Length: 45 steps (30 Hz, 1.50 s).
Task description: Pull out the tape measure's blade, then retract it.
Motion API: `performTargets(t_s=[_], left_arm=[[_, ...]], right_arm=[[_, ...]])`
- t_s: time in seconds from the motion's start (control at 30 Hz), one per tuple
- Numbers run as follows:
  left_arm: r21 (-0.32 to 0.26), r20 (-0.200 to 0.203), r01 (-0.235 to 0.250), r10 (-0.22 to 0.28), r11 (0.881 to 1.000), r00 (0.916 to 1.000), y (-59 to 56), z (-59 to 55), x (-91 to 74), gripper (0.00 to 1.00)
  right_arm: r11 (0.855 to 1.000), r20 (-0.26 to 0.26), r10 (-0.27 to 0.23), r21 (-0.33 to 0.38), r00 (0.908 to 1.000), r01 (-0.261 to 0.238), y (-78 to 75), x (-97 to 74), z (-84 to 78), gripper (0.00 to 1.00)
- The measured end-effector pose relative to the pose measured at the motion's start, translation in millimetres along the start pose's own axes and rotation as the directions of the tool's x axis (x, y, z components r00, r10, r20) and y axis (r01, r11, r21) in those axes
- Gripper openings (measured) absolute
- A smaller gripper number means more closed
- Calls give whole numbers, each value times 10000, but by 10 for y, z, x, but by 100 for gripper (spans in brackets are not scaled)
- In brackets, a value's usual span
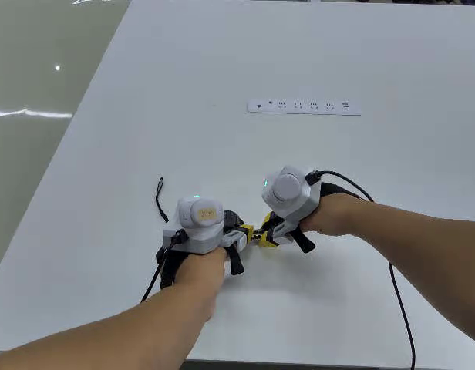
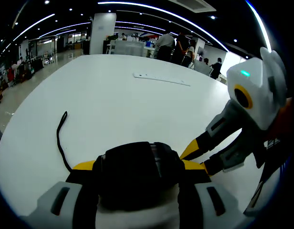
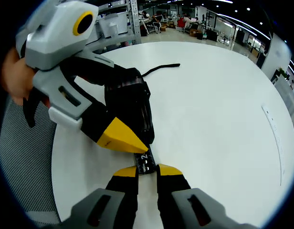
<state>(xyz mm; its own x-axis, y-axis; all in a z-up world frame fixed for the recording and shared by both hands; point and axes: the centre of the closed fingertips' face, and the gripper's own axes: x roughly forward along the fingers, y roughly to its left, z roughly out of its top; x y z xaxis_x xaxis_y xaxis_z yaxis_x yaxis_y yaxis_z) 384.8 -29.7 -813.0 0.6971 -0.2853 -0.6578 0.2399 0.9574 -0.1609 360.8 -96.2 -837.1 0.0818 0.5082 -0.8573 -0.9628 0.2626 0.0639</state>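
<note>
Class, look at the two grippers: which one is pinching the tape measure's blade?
The right gripper: its jaws are shut on the blade tip, while the left gripper clamps the black case.

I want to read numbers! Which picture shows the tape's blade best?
Right gripper view: the blade sits close, its 2 readable. Head view: too small to tell. Left gripper view: the black case blocks it.

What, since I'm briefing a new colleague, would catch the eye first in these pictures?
Two yellow-tipped grippers meet near the front edge of the white table: the left gripper clamps a black tape measure case, and the right gripper pinches its dark numbered blade, barely drawn out. Beyond them lies a long white power strip.
</note>
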Motion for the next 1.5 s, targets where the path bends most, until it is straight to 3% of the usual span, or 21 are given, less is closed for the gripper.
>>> performTargets(t_s=[0.7,1.5], left_arm=[[-93,20,87,-86,9999,10000,-9,-2,1,65],[-417,85,267,-263,9988,9996,3,13,0,65]], right_arm=[[10000,457,73,-13,9989,-73,6,35,78,13],[9997,519,196,-158,9985,-188,32,100,197,13]])
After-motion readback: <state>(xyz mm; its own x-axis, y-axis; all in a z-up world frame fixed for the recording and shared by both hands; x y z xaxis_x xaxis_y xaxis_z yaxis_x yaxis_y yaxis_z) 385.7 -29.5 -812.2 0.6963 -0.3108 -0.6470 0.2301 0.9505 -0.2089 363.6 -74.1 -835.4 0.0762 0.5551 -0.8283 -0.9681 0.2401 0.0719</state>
